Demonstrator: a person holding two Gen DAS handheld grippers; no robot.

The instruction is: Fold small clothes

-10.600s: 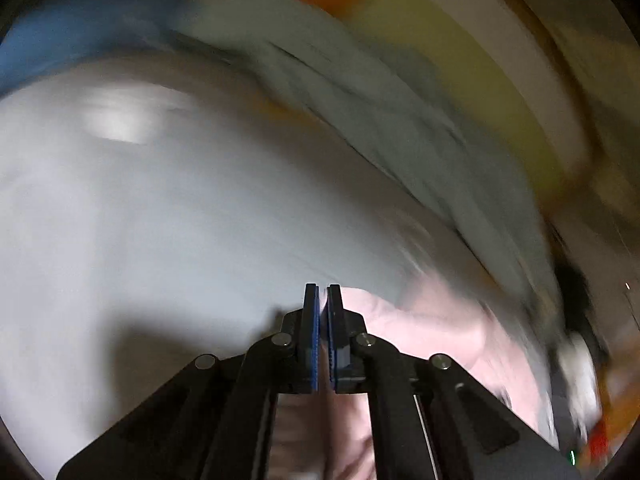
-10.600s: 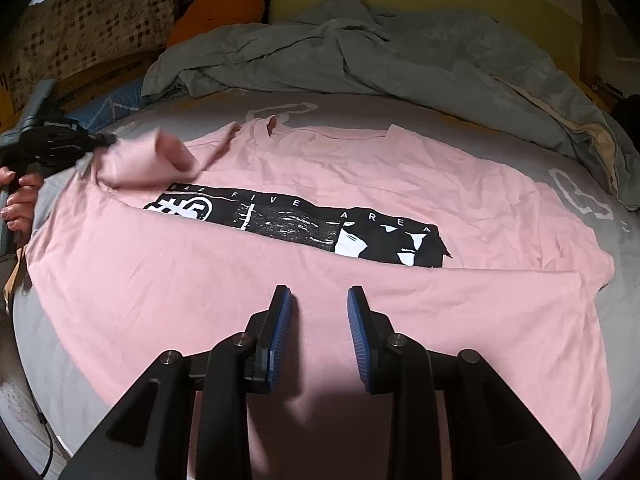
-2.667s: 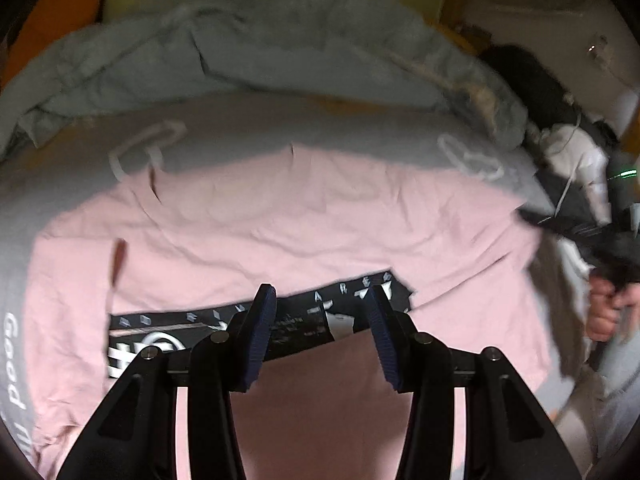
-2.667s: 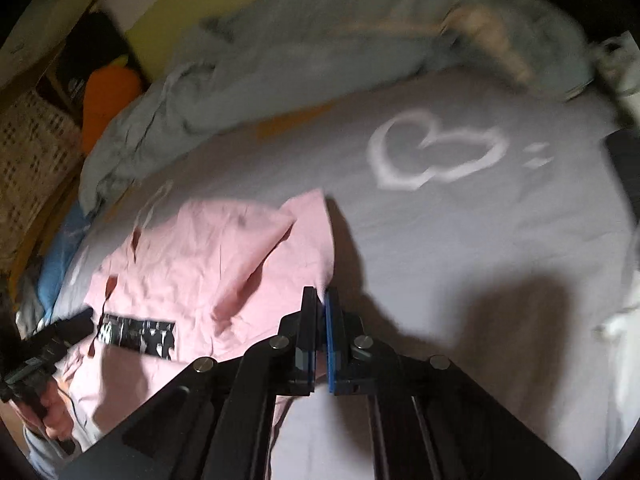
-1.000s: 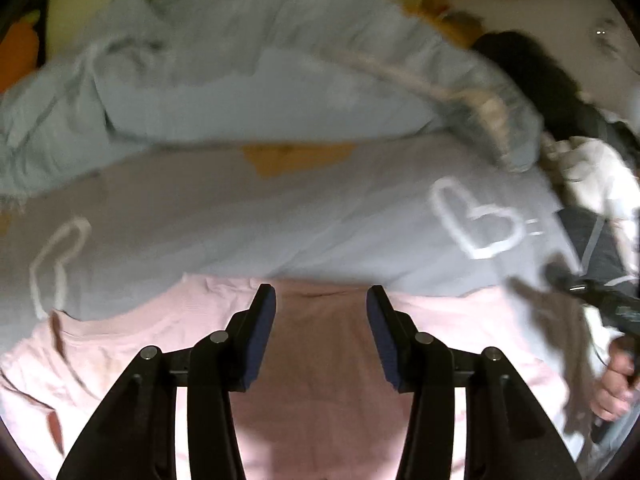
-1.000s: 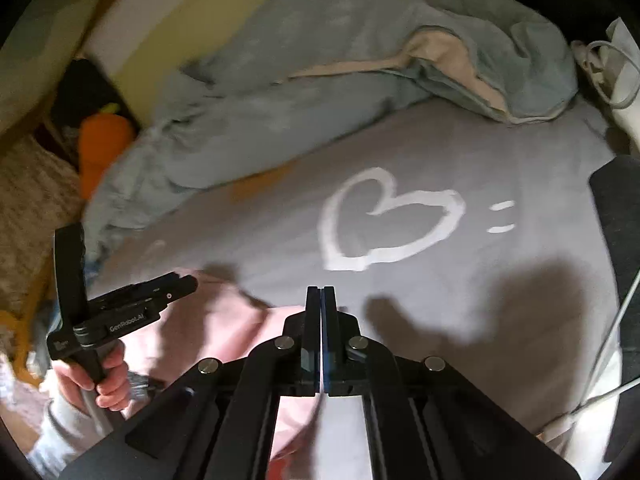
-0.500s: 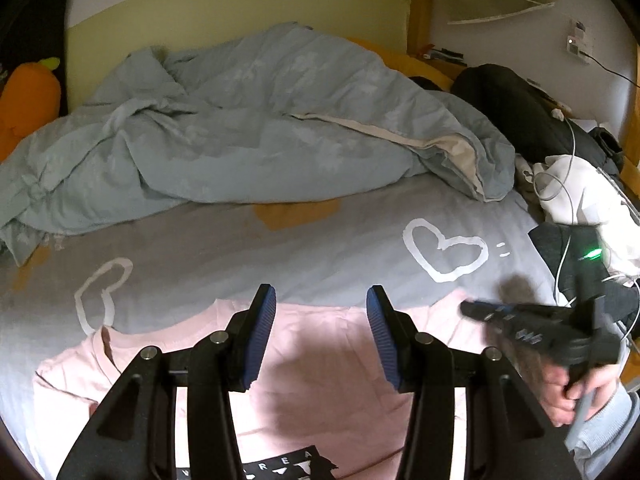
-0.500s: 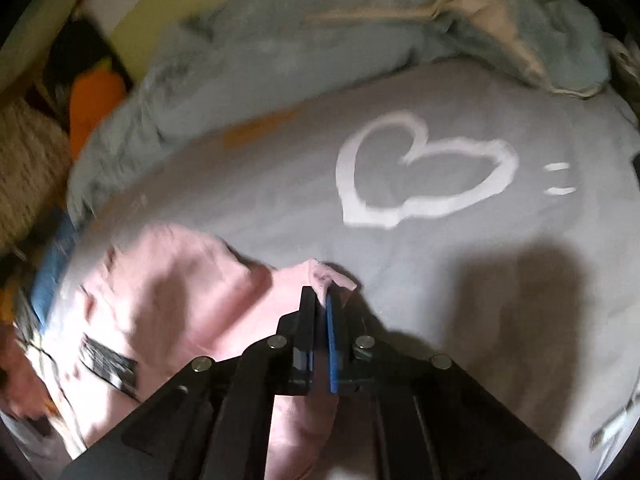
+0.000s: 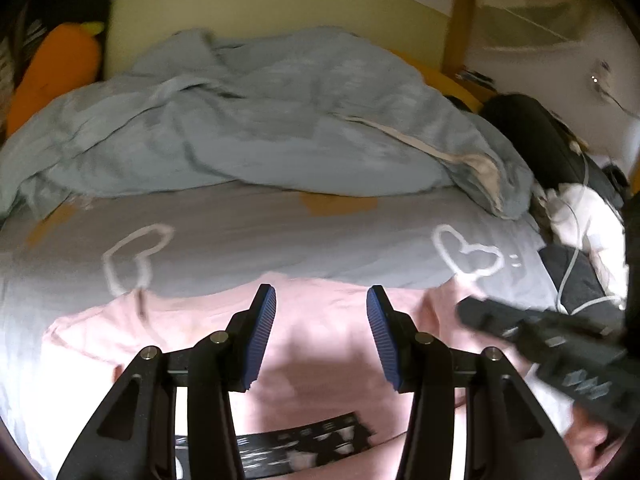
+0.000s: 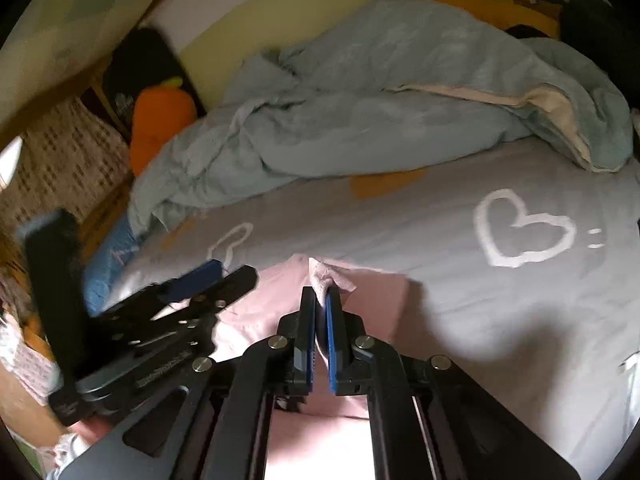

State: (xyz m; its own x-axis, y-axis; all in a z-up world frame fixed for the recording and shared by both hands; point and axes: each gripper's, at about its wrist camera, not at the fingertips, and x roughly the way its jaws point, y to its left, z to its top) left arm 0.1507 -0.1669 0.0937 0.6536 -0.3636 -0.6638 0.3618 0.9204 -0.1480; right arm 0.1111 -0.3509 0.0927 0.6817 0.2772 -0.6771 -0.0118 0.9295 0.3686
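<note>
Left wrist view: the left gripper hangs over a bed, its blue-padded jaws standing well apart with nothing between them. Below it a pink T-shirt lies spread on the grey bedsheet, a black printed band showing across the cloth near the bottom edge of the frame. White heart outlines mark the sheet on either side. A crumpled blue-grey duvet is heaped along the far side of the bed against a yellow-green headboard, with an orange carrot-shaped plush at the left corner. At right, blurred, the right gripper reaches in over the shirt's edge; past it, dark and white items and a cable lie piled at the bedside, too smeared to name.

Right wrist view: the right gripper has its jaws pinched tight on a bunched fold of the pink T-shirt, the cloth poking out above the pads and lifted off the sheet, casting a shadow to the right. The left gripper sits just to the left, blurred, over the same shirt, one blue pad visible. Behind it a patterned brown surface fills the left edge. No basket, box or other container is clearly visible in either view.
</note>
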